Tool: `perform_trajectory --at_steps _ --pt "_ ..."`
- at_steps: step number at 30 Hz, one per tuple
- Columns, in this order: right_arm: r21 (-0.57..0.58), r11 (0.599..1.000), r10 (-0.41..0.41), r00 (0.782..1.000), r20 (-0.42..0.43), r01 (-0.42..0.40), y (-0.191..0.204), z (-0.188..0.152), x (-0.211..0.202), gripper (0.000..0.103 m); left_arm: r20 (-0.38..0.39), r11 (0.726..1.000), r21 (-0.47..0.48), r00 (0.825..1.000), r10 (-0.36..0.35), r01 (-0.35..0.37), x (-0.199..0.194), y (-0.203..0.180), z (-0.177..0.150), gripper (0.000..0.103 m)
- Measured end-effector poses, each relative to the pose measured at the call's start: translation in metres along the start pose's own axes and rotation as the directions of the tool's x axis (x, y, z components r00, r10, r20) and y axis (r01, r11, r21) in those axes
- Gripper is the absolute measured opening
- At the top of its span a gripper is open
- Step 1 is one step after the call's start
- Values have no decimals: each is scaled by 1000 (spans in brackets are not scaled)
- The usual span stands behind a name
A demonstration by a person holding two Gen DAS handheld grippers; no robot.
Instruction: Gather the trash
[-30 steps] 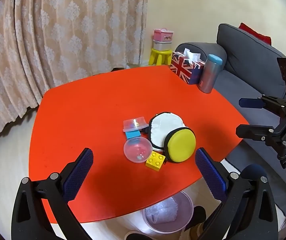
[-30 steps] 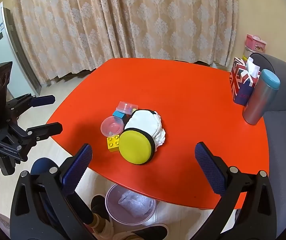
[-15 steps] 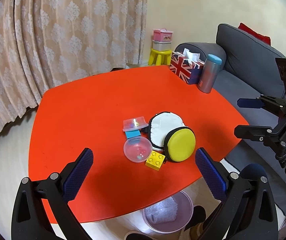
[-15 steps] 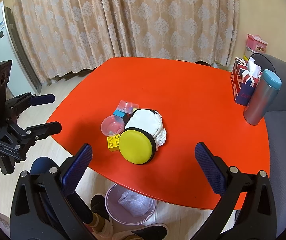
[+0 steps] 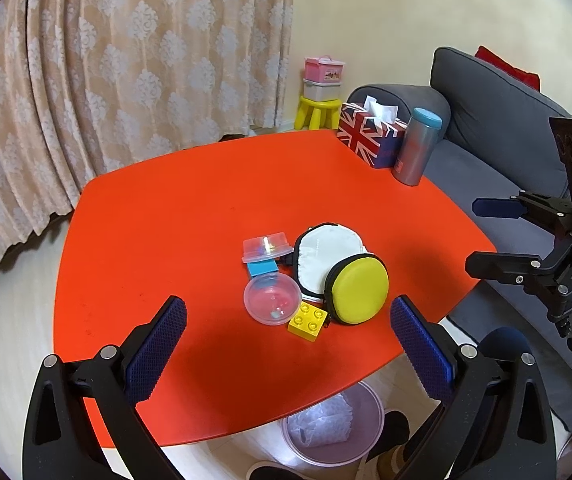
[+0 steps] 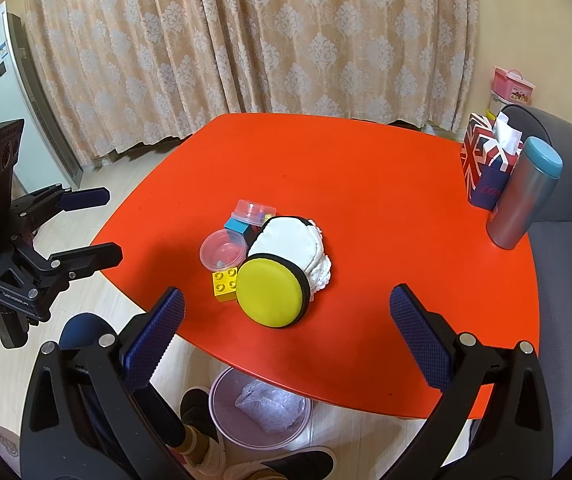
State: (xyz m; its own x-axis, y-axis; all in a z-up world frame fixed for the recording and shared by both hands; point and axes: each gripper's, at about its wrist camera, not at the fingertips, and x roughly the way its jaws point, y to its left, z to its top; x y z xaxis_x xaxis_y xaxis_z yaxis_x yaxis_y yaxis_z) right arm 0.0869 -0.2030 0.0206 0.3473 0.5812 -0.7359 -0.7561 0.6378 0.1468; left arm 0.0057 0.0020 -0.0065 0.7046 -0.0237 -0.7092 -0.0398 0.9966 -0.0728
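Observation:
A small pile sits near the front of the red table (image 5: 190, 208): a round yellow zip pouch (image 5: 359, 289) leaning on a white padded piece (image 5: 327, 249), a clear plastic bowl (image 5: 272, 297), a clear lidded cup (image 5: 266, 247), a blue block (image 5: 262, 268) and a yellow toy brick (image 5: 308, 321). My left gripper (image 5: 286, 344) hovers open above the table's near edge, nothing between its fingers. My right gripper (image 6: 286, 340) is open too, just in front of the yellow pouch (image 6: 272, 296). A pink bin (image 6: 260, 410) with crumpled plastic stands on the floor under the table edge.
A flag-print tissue box (image 5: 369, 136) and a grey tumbler with a teal lid (image 5: 415, 146) stand at the table's far right corner. A grey sofa (image 5: 497, 120) runs along the right, curtains (image 5: 126, 60) behind. A person's feet (image 6: 206, 432) are by the bin.
Both grippers have held nearly still, with only a slight drift of the view. Nothing on the table has moved.

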Motion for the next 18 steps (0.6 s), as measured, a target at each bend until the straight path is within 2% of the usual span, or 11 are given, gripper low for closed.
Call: perform_trajectory --at_steps 18 --pt "-1 1000 1 1000 -2 -1 0 -1 1 100 -3 1000 -2 1000 -5 5 2 -1 1 98"
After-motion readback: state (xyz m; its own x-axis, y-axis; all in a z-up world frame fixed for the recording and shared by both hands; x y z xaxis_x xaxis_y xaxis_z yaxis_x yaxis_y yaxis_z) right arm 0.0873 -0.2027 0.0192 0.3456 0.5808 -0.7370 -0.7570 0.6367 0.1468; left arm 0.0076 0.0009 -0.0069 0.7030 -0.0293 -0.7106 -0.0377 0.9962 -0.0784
